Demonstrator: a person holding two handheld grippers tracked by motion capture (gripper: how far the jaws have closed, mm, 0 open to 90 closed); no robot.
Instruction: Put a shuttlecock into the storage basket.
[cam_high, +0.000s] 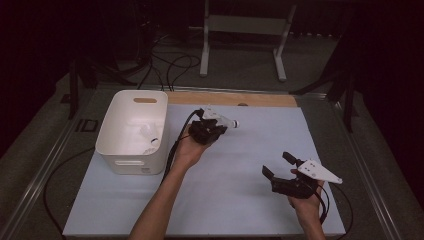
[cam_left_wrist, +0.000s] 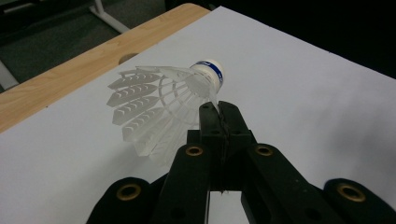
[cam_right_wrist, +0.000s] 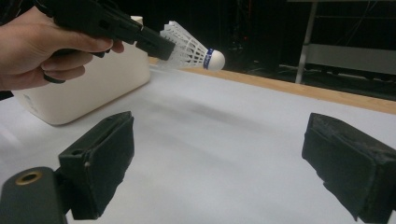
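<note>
A white plastic shuttlecock (cam_left_wrist: 159, 100) with a blue band round its cork hangs above the white table sheet, held by the edge of its skirt. My left gripper (cam_left_wrist: 219, 111) is shut on that skirt, its jaws pressed together. In the high view the left gripper (cam_high: 207, 127) is raised just right of the white bin, the shuttlecock (cam_high: 227, 122) pointing cork-first to the right. My right gripper (cam_high: 279, 165) sits at the front right, jaws wide apart with nothing between them. From the right gripper view (cam_right_wrist: 219, 158) the shuttlecock (cam_right_wrist: 191, 49) shows high up, beside the left gripper (cam_right_wrist: 152, 42).
A white bin (cam_high: 115, 145) with handle slots stands at the table's left, with pale objects lying inside it. A wooden strip (cam_high: 230, 98) runs along the table's far edge. Cables trail over the floor behind, near a white metal stand (cam_high: 245, 25).
</note>
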